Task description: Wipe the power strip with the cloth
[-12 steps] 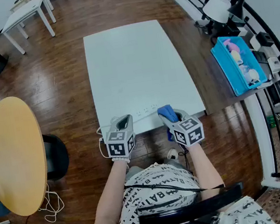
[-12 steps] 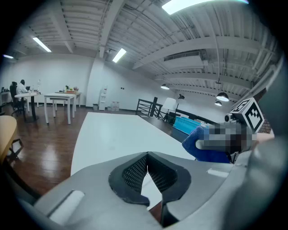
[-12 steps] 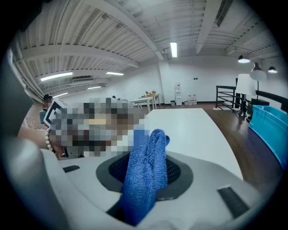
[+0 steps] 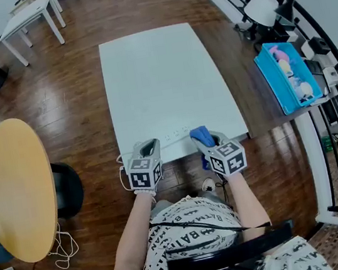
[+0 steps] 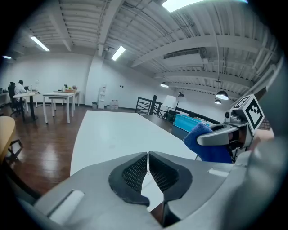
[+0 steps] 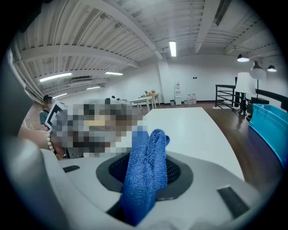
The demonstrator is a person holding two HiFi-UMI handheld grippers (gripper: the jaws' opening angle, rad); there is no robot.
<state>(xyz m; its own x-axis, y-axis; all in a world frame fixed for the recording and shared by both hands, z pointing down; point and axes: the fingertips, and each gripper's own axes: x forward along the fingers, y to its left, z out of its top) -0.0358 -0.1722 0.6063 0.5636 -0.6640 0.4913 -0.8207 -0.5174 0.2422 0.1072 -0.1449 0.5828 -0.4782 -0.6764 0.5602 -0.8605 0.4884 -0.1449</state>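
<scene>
Left gripper [image 5: 148,167]: my jaws are together with nothing between them, at the table's near edge.
Right gripper [image 6: 150,168]: my jaws are clamped on the blue cloth [image 4: 201,135], which bunches up out of them.
Power strip [image 4: 176,134]: white, lying along the near edge of the white table [image 4: 158,69], between my two grippers.
Cloth vs strip: at the strip's right end; can't tell whether they touch.

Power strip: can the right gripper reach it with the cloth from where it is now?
Probably yes. The power strip lies at the near edge of the table, just left of the right gripper, which is shut on the blue cloth. Nothing stands between them.
</scene>
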